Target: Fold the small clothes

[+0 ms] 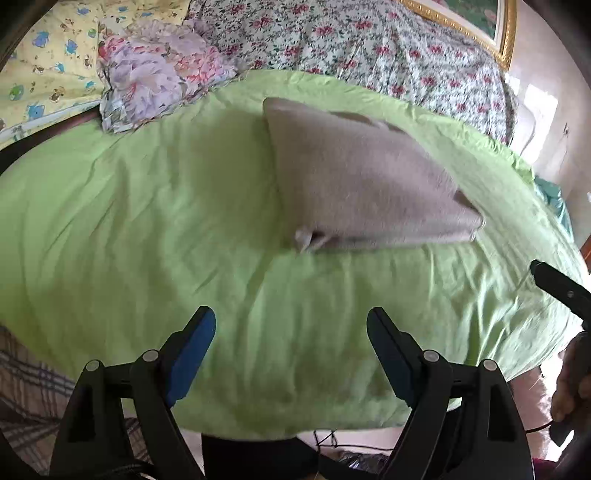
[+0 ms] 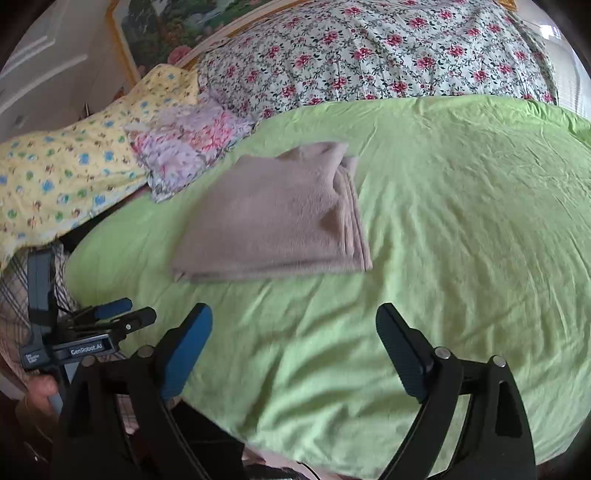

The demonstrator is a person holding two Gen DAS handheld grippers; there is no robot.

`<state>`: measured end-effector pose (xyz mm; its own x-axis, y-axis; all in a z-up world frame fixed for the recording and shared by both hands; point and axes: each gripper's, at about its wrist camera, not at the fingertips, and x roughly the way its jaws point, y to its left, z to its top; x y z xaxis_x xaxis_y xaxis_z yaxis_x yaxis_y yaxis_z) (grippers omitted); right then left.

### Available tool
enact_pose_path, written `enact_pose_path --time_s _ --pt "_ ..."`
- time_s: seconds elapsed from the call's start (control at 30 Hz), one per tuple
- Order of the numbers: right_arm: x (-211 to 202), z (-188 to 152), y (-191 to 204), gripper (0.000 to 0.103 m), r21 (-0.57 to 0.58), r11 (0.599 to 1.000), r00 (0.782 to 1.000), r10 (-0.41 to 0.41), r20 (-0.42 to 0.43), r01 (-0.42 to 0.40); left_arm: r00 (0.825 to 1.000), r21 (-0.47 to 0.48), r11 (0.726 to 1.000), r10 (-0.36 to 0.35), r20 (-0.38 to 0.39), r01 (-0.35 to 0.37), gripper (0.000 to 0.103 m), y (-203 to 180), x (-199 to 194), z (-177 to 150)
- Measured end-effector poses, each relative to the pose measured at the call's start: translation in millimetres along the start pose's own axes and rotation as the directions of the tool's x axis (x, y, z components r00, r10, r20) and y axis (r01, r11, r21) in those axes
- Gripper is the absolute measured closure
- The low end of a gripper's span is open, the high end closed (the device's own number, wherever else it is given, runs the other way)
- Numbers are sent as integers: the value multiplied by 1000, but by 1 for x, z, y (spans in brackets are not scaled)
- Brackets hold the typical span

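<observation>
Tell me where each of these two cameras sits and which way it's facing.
Left wrist: on the left claw, looking down at the folded beige cloth on the green sheet; right claw's tip at right.
Right wrist: on the right claw, same downward aim; left claw and hand at left.
Shared: cloth, sheet, floral bedding.

Daylit bedroom, floral quilt (image 2: 369,55), gilt-framed picture (image 1: 480,22)

Both wrist views face down-forward, sharing green sheet (image 1: 147,221), folded cloth (image 2: 273,218).
</observation>
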<state>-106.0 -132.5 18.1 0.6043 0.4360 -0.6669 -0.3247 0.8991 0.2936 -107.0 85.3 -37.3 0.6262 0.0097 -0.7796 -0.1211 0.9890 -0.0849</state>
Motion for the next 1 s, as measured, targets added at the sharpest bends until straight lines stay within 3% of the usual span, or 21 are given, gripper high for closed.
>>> enact_pose_path --time_s 0.13,0.3,0.43,0.67,1.0 --pt "-9 2 6 11 -37 999 1000 3 6 -3 998 37 998 40 38 -42 19 -4 -14 3" --pt "-25 25 17 0 -117 993 999 20 49 -14 994 34 997 69 86 -73 13 -6 -33 30" --pt "-27 44 22 0 -146 989 996 28 88 -15 988 62 991 111 111 -118 10 -12 -35 50" --pt "8 56 23 0 -107 994 1000 8 20 -5 984 99 979 172 51 -177 9 -23 -9 62" --pt "53 54 11 0 -91 996 996 -4 -89 -4 982 102 977 187 -13 -185 9 -21 28 66"
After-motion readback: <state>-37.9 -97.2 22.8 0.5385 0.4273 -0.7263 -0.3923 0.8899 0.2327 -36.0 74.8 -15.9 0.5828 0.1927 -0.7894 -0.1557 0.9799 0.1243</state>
